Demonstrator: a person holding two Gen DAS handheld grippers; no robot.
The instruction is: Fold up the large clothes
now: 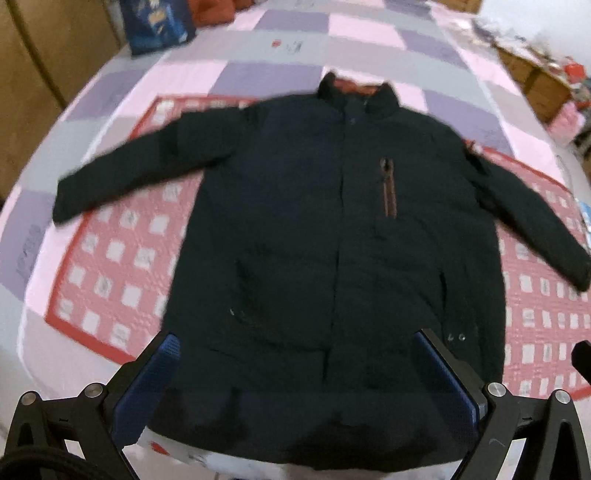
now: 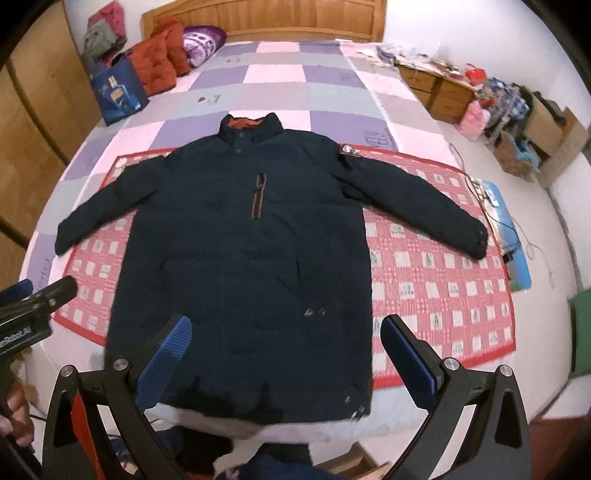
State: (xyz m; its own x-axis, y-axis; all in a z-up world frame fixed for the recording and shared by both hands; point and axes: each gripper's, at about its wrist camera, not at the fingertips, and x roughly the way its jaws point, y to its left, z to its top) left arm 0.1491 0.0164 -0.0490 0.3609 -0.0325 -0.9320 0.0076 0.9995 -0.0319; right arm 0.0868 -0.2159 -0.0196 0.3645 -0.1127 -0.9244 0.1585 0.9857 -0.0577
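Bedroom light is falling on a wide bed with a pink, grey and purple checked cover (image 2: 280, 79), and over the cover a red-bordered quilted mat with white squares (image 2: 436, 280) is lying flat. On that mat, front side up and zipped shut, the large dark navy padded jacket with an orange-lined collar (image 2: 236, 258) is sitting fully spread: collar toward the wooden headboard (image 2: 266, 18), hem hanging just over the near edge of the bed, both sleeves angling outward and down.

I am holding the right gripper (image 2: 284, 332) above the hem with its blue pads wide apart and nothing between them. The left gripper (image 1: 295, 354) is hovering over the hem too, equally wide and empty (its view is blurred, so I am reading only the broad shapes).

I am judging that folding has not begun; this looks like the approach before the first fold. The next move is probably calling for each gripper to travel out to a sleeve, the left sleeve cuff (image 2: 64, 240) and the right sleeve cuff (image 2: 478, 245), pinch the thick fabric firmly, and carry it across the chest. With padding this bulky I am expecting the sleeve to spring back, so a deep bite near the cuff seems wise.
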